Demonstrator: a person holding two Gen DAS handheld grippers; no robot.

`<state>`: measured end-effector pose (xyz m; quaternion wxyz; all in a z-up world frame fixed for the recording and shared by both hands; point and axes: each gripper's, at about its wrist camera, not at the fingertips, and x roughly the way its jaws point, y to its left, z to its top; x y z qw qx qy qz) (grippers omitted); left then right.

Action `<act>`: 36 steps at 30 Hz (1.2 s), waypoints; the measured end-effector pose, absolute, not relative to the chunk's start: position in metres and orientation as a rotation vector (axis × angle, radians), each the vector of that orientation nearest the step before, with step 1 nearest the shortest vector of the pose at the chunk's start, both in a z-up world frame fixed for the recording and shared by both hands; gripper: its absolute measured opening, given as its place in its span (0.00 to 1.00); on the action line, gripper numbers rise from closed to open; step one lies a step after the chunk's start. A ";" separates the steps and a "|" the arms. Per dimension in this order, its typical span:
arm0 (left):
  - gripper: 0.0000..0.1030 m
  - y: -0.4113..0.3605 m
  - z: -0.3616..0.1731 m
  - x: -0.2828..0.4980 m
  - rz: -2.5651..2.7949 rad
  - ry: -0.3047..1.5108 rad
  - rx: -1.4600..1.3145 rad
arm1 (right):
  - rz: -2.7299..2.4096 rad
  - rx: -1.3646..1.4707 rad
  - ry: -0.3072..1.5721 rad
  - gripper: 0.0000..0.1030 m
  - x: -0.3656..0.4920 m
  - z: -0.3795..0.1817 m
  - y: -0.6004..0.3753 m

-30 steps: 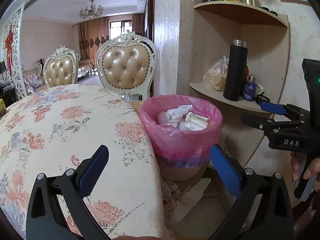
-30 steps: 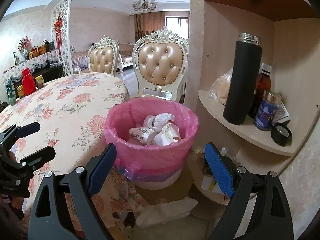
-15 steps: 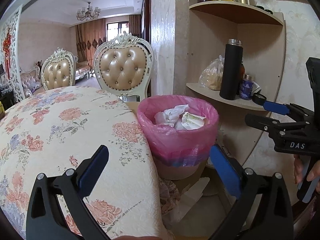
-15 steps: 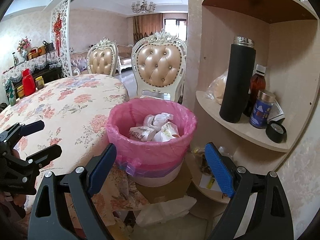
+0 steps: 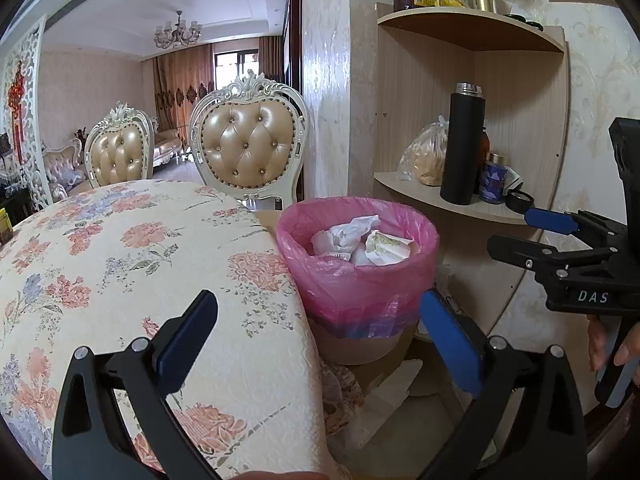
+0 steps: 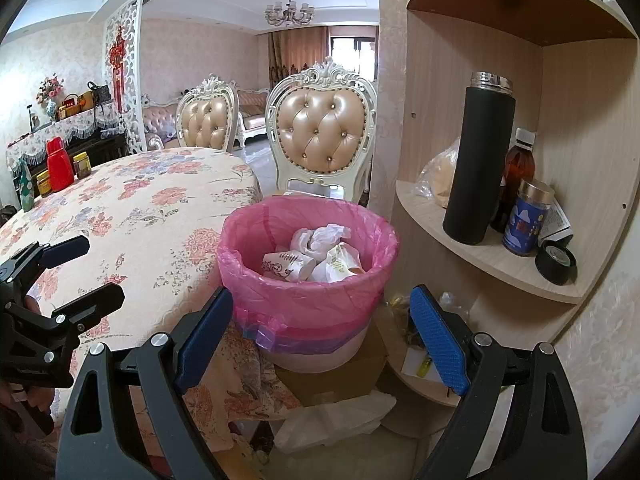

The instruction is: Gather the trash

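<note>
Two grippers, jaws wide apart, nothing held, facing trash bin.
Bin (image 6: 308, 276) beige, pink liner folded over rim, crumpled paper trash (image 6: 316, 258) inside; sits on cardboard box (image 6: 340, 376) between floral bench (image 6: 152, 208) and corner shelf (image 6: 492, 256). Left gripper (image 5: 316, 340), right gripper (image 6: 320, 332).

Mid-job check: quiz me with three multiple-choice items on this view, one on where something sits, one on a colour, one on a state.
1. Where does the black flask stand?
A) on the table
B) on the corner shelf
C) inside the bin

2. What colour is the bin liner?
A) pink
B) black
C) green

3. How is the right gripper?
A) shut on a paper wad
B) shut on nothing
C) open, holding nothing

Answers: 1 B, it stands on the corner shelf beside a blue tin. 2 A, pink plastic is folded over the rim. 3 C, its pads stand wide apart, with nothing between them.
</note>
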<state>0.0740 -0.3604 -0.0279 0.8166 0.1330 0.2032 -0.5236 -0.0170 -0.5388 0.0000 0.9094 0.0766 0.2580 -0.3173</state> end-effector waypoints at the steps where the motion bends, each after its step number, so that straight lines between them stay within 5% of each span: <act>1: 0.95 -0.360 -0.028 0.074 -1.116 0.433 0.283 | -0.654 0.158 0.532 0.82 -0.017 0.000 -0.539; 36: 0.95 -0.360 -0.024 0.070 -1.126 0.408 0.271 | -0.645 0.164 0.530 0.82 -0.015 -0.002 -0.536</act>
